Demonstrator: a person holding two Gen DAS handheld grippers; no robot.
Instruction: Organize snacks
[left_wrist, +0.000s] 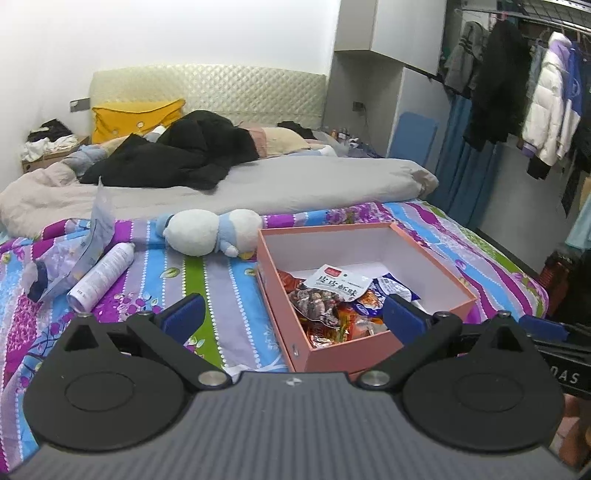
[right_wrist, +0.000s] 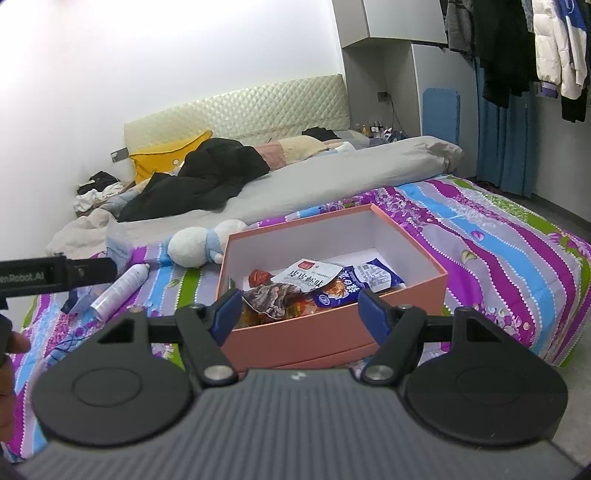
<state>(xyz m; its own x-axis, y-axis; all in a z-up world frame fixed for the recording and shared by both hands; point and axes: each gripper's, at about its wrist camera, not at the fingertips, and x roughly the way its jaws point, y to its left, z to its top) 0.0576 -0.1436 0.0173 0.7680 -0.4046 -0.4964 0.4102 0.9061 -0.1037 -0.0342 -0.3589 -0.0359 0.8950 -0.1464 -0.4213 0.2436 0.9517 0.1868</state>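
Both grippers, left and right, hang spread and empty before the pink box of snack packets on the bed; better tidy packets flat, one by one.

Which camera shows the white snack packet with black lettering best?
The left wrist view: the white snack packet with black lettering lies near and upright there, atop the pile in the pink cardboard box. The right wrist view shows it smaller, lettering upside down.
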